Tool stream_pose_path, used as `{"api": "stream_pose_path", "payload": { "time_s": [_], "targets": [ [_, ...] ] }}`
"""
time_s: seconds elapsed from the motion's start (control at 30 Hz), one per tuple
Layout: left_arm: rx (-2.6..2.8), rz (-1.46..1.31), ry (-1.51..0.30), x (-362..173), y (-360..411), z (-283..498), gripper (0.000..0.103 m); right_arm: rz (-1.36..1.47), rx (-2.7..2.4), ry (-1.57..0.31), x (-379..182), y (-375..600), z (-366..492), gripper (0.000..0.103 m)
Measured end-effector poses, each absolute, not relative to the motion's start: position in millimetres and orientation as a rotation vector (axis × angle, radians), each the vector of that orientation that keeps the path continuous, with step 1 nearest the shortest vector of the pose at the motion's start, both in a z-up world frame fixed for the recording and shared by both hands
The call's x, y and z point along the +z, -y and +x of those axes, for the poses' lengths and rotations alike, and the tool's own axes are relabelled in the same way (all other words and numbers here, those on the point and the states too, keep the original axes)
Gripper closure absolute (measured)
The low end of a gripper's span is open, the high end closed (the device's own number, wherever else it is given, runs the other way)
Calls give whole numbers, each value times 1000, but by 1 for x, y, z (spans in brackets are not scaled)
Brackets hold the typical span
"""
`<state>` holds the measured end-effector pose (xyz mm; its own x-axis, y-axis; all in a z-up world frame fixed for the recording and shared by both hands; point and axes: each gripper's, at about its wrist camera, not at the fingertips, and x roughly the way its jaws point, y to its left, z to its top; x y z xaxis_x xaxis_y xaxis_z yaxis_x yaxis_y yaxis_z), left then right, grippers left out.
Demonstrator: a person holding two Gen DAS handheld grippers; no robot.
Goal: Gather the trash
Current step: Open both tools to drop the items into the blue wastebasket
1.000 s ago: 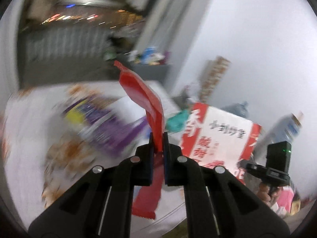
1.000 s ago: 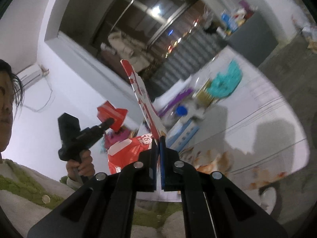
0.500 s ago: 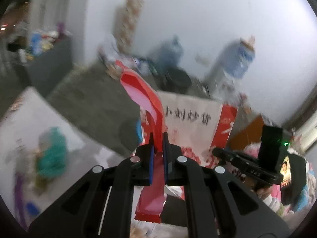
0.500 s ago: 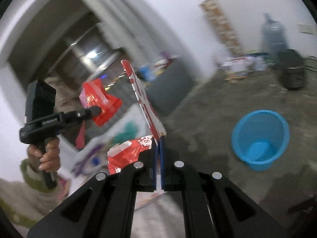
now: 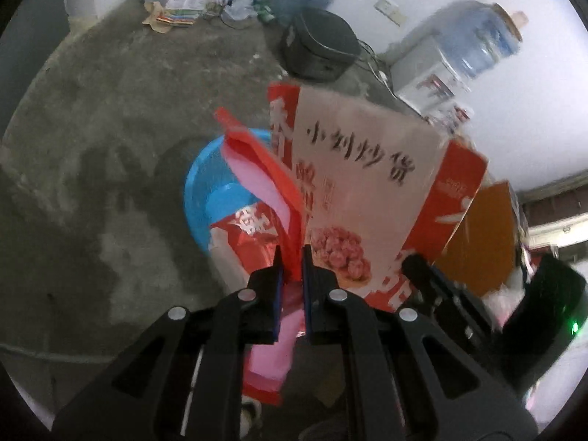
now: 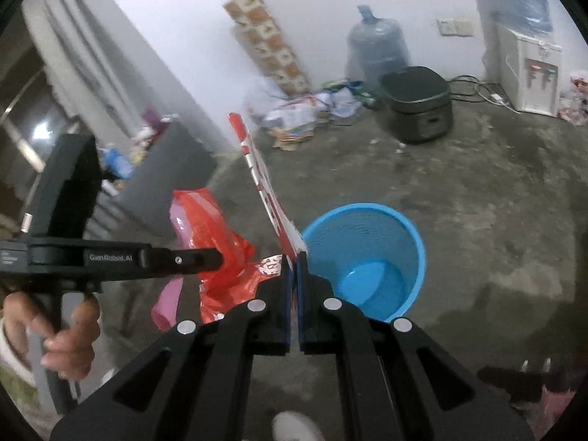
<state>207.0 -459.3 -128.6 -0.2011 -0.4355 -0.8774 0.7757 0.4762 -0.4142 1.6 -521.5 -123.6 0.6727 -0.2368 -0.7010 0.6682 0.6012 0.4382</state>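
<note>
Left wrist view: left gripper (image 5: 292, 257) points down toward the concrete floor (image 5: 92, 147), fingers pinching a crinkled red plastic wrapper (image 5: 264, 169) above the round blue plastic bin (image 5: 202, 198). Right gripper (image 6: 293, 257), held by a hand beside it, has its fingers pressed on the edge of a flat, stiff red-and-white snack bag (image 5: 367, 198), which stands upright beside the bin rim (image 6: 419, 242).

The bin (image 6: 367, 257) is bright blue. The crinkly wrapper (image 5: 264, 169) is red outside and pink inside. The flat bag (image 5: 367, 183) is pale in the middle with black letters, red sides and a picture of reddish-brown nuts. Both grippers (image 6: 294, 268) are black. The floor (image 6: 496, 202) is grey and blotchy.
</note>
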Motion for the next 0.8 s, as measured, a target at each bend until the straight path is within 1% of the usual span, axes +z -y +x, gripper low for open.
{"api": "stream_pose_path", "payload": {
  "time_s": [0.03, 0.07, 0.13, 0.17, 0.2, 0.27, 0.33, 0.4, 0.53, 0.6, 0.63, 0.7, 0.73, 0.8],
  "targets": [
    [-1138, 317, -1379, -136, 468, 209, 81, 749, -589, -660, -134, 528, 8, 99],
    [-1140, 316, -1395, -145, 478, 207, 57, 751, -634, -689, -148, 536, 16, 98],
    [-1102, 318, -1408, -162, 491, 205, 38, 788, -646, -741, -172, 549, 28, 86],
    [-1082, 321, -1399, -169, 494, 209, 36, 806, -656, -767, -181, 555, 33, 72],
    [-1068, 327, -1395, -173, 497, 208, 35, 830, -677, -794, -193, 559, 35, 67],
    [-1075, 316, -1413, -175, 496, 206, 33, 861, -697, -802, -204, 560, 30, 66],
    [-1096, 298, -1411, -170, 492, 203, 32, 893, -711, -788, -208, 556, 18, 59],
    [-1113, 283, -1377, -161, 486, 203, 31, 898, -722, -770, -207, 556, 10, 53],
    [-1129, 257, -1301, -132, 467, 203, 31, 888, -748, -745, -193, 551, -8, 47],
    [-1139, 256, -1252, -113, 455, 200, 31, 865, -766, -735, -181, 544, -14, 39],
    [-1147, 254, -1228, -103, 447, 198, 31, 843, -773, -731, -174, 540, -16, 38],
    [-1158, 249, -1183, -82, 431, 193, 30, 792, -779, -730, -157, 527, -17, 29],
    [-1161, 246, -1159, -70, 421, 190, 29, 766, -780, -731, -148, 521, -17, 26],
    [-1160, 242, -1112, -48, 400, 184, 26, 706, -789, -735, -130, 506, -15, 17]
  ]
}}
